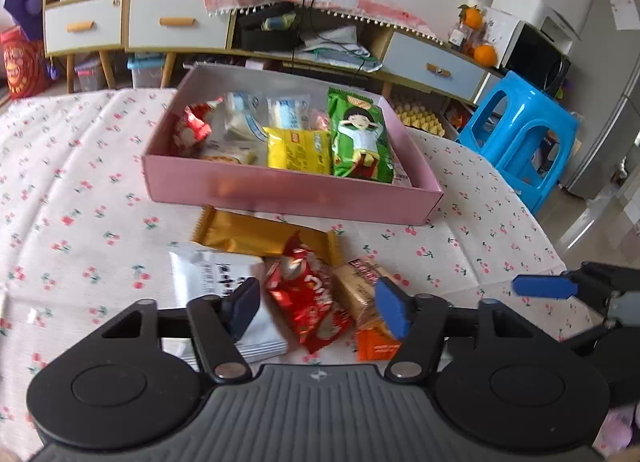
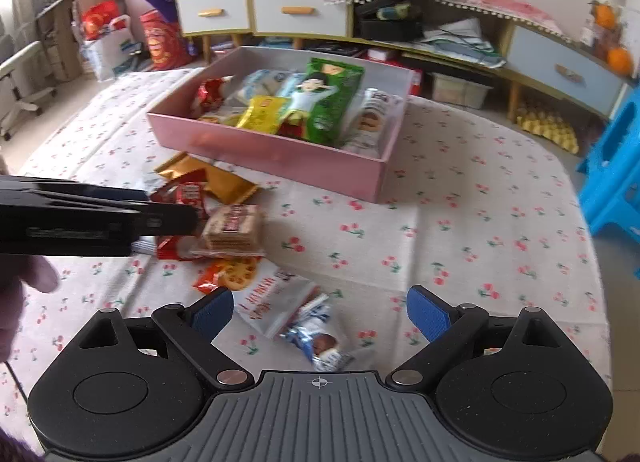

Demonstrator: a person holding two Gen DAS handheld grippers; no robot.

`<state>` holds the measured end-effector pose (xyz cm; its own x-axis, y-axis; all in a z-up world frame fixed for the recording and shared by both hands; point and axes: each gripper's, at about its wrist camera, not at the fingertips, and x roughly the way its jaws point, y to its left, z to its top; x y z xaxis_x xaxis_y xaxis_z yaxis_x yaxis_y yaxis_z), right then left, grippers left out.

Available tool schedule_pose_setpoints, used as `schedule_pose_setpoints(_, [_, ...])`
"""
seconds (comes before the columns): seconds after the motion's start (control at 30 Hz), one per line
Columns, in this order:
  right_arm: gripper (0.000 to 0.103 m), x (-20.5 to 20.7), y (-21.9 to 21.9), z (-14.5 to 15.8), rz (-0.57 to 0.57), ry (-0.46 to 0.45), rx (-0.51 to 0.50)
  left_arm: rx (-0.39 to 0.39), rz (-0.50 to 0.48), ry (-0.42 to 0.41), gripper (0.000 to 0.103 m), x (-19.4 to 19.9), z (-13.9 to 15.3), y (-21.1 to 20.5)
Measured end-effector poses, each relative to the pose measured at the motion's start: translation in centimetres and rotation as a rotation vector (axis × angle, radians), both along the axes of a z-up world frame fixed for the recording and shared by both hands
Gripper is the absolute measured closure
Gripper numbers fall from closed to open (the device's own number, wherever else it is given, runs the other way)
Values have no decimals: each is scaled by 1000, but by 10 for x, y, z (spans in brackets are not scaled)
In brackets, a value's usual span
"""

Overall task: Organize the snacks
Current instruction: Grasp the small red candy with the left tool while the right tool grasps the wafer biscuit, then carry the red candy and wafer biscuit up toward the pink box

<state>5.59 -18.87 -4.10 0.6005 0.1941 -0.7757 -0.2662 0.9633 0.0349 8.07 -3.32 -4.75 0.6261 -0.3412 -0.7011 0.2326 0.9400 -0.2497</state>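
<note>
Your left gripper (image 1: 318, 312) hangs spread wide over the loose pile in front of the pink box (image 1: 288, 189), its pads on either side of the red snack packet (image 1: 310, 298) but not yet closed on anything; your right gripper (image 2: 320, 316) is also released, poised above the blue-and-white wrapped snack (image 2: 316, 336) that lies nearest you, furthest from the box. The box already holds several packets, including the green biscuit pack (image 1: 360, 137) and the yellow packet (image 1: 298, 149), while the gold wrapper (image 1: 260, 234) sits just in front of the box wall, with the white pouch (image 1: 224, 294) and the cracker pack (image 1: 360, 290) flanking the red one. The red packet looks like the one in hand, so lower the left gripper until both pads reach its sides, and keep them clear of the white pouch and crackers that touch it, or you will likely pinch two at once. Crinkly foil slips, I would guess, so close on the fuller middle rather than a sealed edge. Lift well clear of the box's near wall before carrying it over, and set it into a gap beside the green pack. Keep the right gripper out of the left one's path.
</note>
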Motion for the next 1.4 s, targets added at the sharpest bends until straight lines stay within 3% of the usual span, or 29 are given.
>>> schedule_pose_setpoints(0.17, [8,5,8,-2,26,7,31,-14,60,33,59,7,-5,-2])
schedule_pose_setpoints(0.23, [8,7,12,-1,43,8,51,-21,78,57,78,9,-7,0])
schedule_pose_setpoints(0.27, [8,8,15,-2,58,8,58,-18,85,71,81,11,-8,2])
schedule_pose_setpoints(0.6, [8,22,40,-15,120,12,59,-36,7,120,93,13,2,28])
schedule_pose_setpoints(0.8, [11,34,45,-19,82,4,53,-21,-31,142,94,11,9,43])
schedule_pose_setpoints(0.9, [20,38,47,-19,64,6,72,-14,-49,146,94,10,9,43])
schedule_pose_setpoints(1.0, [42,40,48,-21,62,15,77,-6,-64,146,92,10,7,41])
schedule_pose_setpoints(1.03, [53,41,49,-21,64,20,77,-2,-68,146,90,10,7,41])
schedule_pose_setpoints(1.13, [53,39,49,-22,80,11,76,6,-71,137,82,9,6,40])
schedule_pose_setpoints(1.33, [53,36,36,-13,48,16,94,-13,-85,108,78,6,8,35])
schedule_pose_setpoints(1.4, [53,36,32,-12,24,22,83,-8,-90,94,71,6,8,31])
